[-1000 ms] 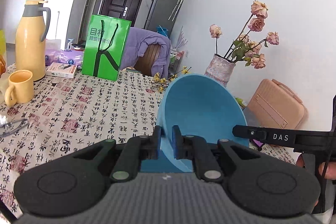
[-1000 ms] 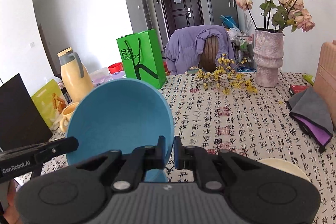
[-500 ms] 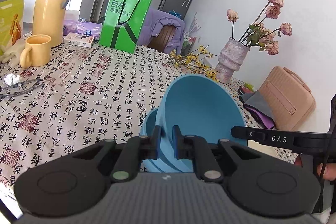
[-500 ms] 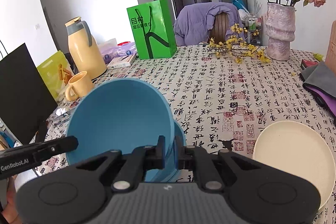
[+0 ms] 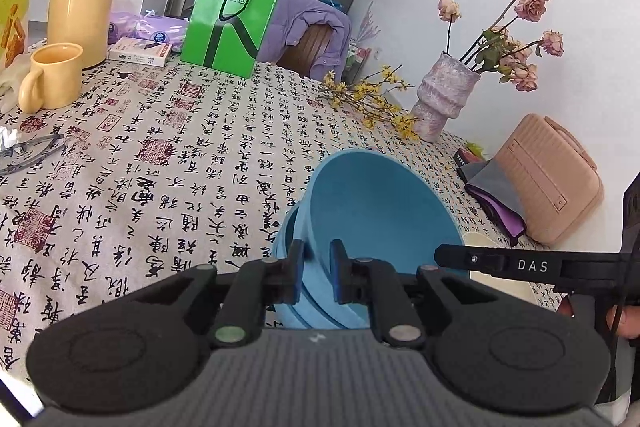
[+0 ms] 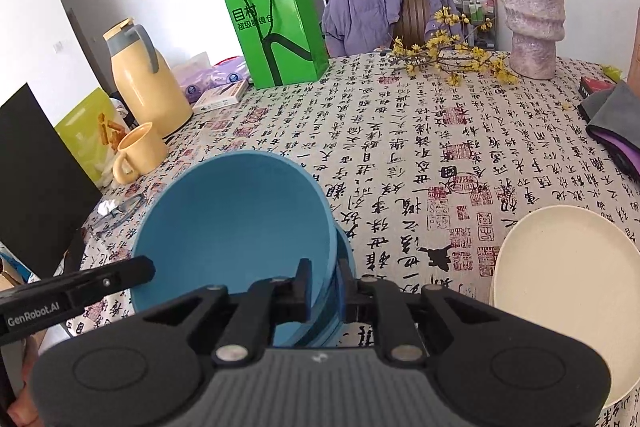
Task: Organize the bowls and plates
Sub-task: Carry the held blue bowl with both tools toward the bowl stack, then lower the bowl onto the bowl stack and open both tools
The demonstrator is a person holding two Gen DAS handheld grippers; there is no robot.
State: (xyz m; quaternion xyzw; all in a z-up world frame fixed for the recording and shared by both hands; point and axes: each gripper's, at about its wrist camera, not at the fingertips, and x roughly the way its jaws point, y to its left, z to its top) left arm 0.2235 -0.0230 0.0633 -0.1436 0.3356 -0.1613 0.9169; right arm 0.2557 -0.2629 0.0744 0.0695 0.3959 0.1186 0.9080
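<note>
since a second ago the blue bowl [image 5: 376,211] has come down, tilted, into a second blue bowl [image 5: 288,247] on the tablecloth [image 5: 160,163].
left gripper [image 5: 316,273] and right gripper [image 6: 323,287] each pinch its rim (opposite sides); cream plate [image 6: 568,267] just beside; opening faces the vase [image 6: 534,23].

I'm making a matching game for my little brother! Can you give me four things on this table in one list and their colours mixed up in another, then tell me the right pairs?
Things:
1. bowl
2. plate
3. paper bag
4. mug

Colours:
A. green
B. yellow
C. blue
D. cream

Pairs: 1-C, 2-D, 3-A, 4-B
</note>
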